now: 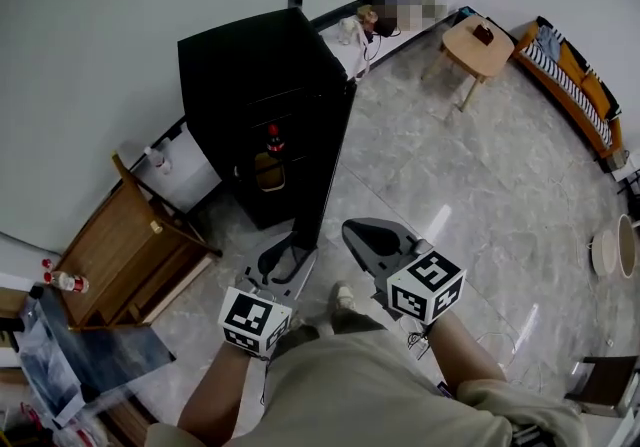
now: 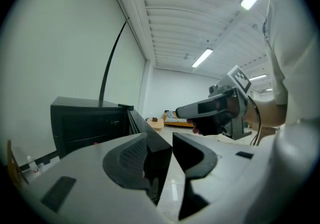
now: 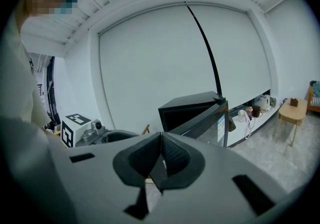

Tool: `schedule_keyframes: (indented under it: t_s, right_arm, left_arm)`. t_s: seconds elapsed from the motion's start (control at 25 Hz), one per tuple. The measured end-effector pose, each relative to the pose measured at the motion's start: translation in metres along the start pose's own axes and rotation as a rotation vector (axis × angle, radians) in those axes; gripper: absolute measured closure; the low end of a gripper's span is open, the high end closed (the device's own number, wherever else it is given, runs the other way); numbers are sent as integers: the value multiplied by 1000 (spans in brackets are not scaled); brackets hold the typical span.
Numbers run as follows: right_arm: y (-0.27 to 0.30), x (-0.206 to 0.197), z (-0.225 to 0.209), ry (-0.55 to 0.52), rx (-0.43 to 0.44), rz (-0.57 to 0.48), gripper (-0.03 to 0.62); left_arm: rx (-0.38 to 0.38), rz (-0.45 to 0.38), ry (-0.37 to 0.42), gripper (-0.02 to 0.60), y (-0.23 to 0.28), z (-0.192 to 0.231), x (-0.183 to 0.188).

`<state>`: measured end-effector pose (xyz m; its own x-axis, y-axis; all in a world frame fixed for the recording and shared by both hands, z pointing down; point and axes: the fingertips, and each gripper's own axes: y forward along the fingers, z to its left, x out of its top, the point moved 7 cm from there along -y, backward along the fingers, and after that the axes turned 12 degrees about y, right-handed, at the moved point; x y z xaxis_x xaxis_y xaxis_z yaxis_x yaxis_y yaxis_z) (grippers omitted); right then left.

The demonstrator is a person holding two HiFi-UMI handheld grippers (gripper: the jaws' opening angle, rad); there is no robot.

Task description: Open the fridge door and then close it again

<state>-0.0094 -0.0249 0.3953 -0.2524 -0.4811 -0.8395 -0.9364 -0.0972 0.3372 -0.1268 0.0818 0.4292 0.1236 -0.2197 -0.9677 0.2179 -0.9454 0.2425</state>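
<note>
One fridge door [image 1: 328, 150] edge stands between left tool [image 2: 167, 150] jaws.

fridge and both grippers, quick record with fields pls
fridge: black, by the wall
door: open, swung toward the person
left gripper: jaws apart, door's free edge between them, gap on one side
right gripper: jaws together, nothing held, beside the door
inside: red-topped bottle on a shelf
</note>
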Motion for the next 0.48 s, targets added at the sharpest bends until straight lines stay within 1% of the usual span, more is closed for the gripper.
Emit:
schedule_keyframes:
  t_s: [0.12,0.28,0.36,0.48]
  right_arm:
    - [-16,-2,-8,9,-37,-19,597]
    - [-34,-8,-18,29,-88,-34,597]
    - [-43,-12,-23,41,-110,-45,597]
    - [-57,-13,-32,57,-146,-68,597]
  left_arm:
    - [-78,-9,13,423,9,-12,3]
    - [-184,-2,75,438,21,-26,6]
    - [-222,-5,106,443,29,-36,8]
    - [-267,-12,132,451,42,-50,11]
